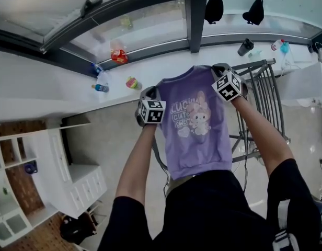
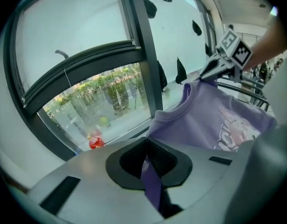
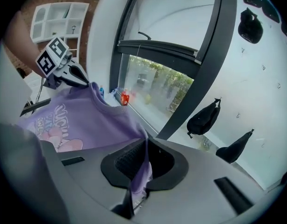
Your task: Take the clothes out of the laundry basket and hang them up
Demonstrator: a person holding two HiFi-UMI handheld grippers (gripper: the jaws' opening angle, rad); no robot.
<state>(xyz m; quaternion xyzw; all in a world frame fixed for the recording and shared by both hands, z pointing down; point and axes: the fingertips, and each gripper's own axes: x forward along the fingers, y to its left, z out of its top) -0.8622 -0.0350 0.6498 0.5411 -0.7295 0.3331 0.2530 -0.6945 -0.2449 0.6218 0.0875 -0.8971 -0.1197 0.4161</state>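
Note:
A purple shirt (image 1: 197, 129) with a cartoon print hangs spread between my two grippers, in front of the person's dark shorts. My left gripper (image 1: 150, 94) is shut on the shirt's left shoulder; purple cloth (image 2: 152, 181) runs between its jaws. My right gripper (image 1: 219, 69) is shut on the right shoulder, with cloth (image 3: 142, 171) pinched in its jaws. In the left gripper view the shirt (image 2: 213, 120) stretches across to the right gripper (image 2: 213, 71). In the right gripper view the shirt (image 3: 83, 120) reaches to the left gripper (image 3: 83, 82). The laundry basket is not in view.
A metal drying rack (image 1: 265, 93) stands right behind the shirt. A white window sill (image 1: 72, 88) holds bottles and a red packet (image 1: 119, 56). Dark hooks or pouches (image 1: 213, 7) hang on the window. A white shelf unit (image 1: 51, 182) stands at the lower left.

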